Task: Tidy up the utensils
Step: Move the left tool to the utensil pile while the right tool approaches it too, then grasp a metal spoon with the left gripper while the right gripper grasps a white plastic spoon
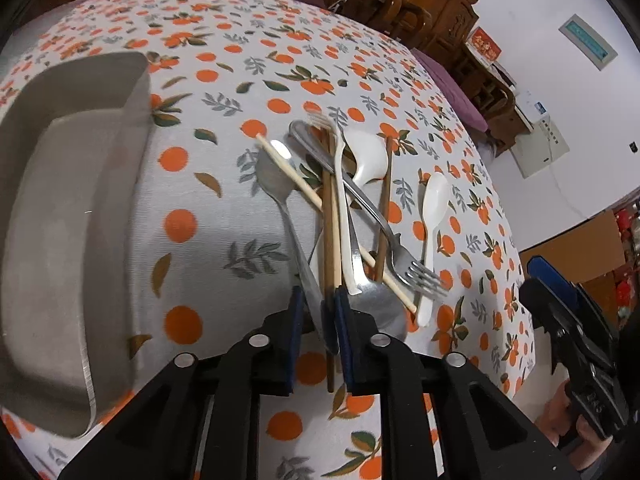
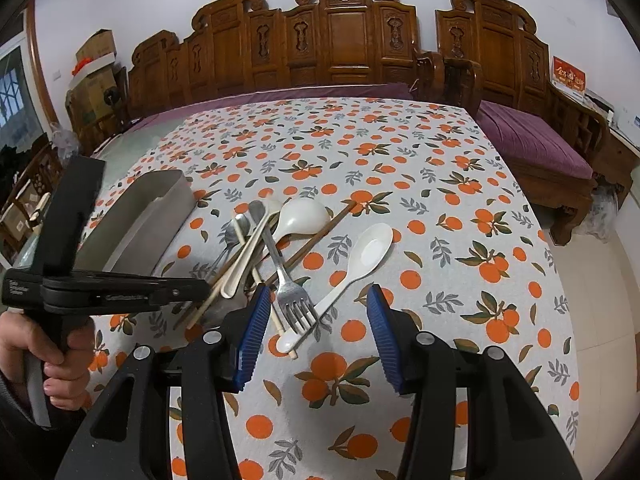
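A pile of utensils lies on the orange-print tablecloth (image 1: 208,248): a metal spoon (image 1: 272,176), a metal fork (image 1: 400,256), a white plastic fork (image 1: 340,200), two white spoons (image 1: 368,156) (image 1: 434,200), a pale chopstick (image 1: 292,172) and brown chopsticks (image 1: 384,208). My left gripper (image 1: 318,300) is at the pile's near end, with its pads pressed on the metal spoon's handle; a brown chopstick runs between them too. From the side, the left gripper (image 2: 204,286) reaches into the pile. My right gripper (image 2: 318,296) is open over the metal fork's tines (image 2: 296,312).
A grey metal tray (image 1: 60,200) stands left of the pile, also visible as the tray (image 2: 160,200). Carved wooden benches (image 2: 340,40) with purple cushions line the table's far and right sides. A hand (image 2: 52,364) holds the left gripper's handle.
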